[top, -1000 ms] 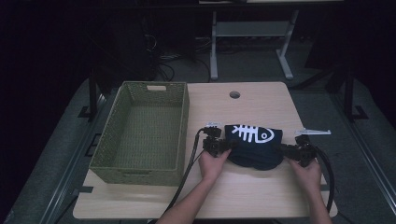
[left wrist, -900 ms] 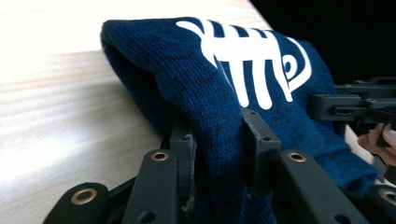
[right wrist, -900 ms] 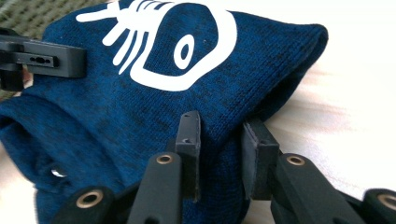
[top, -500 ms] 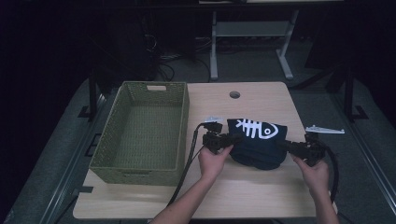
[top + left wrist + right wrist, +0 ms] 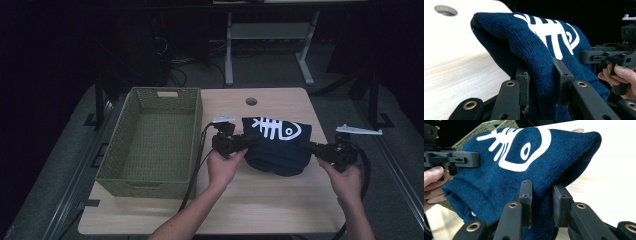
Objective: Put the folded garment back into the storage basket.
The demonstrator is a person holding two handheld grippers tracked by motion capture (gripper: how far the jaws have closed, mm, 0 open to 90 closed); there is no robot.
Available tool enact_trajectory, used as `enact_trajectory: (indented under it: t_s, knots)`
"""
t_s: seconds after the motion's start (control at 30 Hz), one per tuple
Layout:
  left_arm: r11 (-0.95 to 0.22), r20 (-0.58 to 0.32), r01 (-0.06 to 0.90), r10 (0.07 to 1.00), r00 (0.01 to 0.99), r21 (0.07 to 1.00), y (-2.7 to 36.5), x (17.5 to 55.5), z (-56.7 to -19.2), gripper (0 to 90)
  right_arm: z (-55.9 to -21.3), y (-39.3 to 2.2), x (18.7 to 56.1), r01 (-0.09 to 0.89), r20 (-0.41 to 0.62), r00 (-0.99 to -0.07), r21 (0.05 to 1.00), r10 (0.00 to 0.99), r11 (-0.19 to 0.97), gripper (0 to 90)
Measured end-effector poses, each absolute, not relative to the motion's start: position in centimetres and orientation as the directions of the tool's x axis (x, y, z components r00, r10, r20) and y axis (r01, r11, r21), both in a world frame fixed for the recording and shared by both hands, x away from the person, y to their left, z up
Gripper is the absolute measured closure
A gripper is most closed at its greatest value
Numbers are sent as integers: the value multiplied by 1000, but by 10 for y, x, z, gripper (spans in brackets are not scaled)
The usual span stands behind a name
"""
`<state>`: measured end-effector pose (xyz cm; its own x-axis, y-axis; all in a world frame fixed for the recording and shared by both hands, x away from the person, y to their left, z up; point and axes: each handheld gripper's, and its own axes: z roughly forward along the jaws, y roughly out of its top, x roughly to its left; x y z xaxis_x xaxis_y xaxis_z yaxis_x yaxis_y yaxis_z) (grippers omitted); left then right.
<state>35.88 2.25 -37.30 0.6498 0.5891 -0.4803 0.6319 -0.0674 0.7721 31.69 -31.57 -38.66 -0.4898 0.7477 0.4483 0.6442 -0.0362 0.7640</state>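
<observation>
While both tools clamp dark-blue knit hat with white fishbone print (image 5: 277, 145) | left tool (image 5: 246, 142), right tool (image 5: 309, 146) raised it off surface (image 5: 280, 205) | woven basket (image 5: 150, 145) beyond left tool likely next

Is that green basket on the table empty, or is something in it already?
Empty. The high view looks straight into the basket and shows bare woven floor; the blue hat is beside it, outside.

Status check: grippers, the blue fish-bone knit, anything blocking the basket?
Left gripper and right gripper each shut on a side of the knit. Knit slung between them above the table. Basket left of it, nothing between.
</observation>
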Motion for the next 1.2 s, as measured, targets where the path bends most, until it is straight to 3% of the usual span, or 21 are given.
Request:
enact_trajectory:
  t_s: [0.47, 1.2]
  knots:
    - [-28, -511, 638, 573, 641, 770, 49, 365, -351, 697, -363, -302, 329, 642, 522, -529, 762, 670, -87, 723]
    - [23, -533, 640, 578, 618, 768, 93, 365, -334, 695, -344, -267, 345, 635, 523, -573, 770, 631, -63, 723]
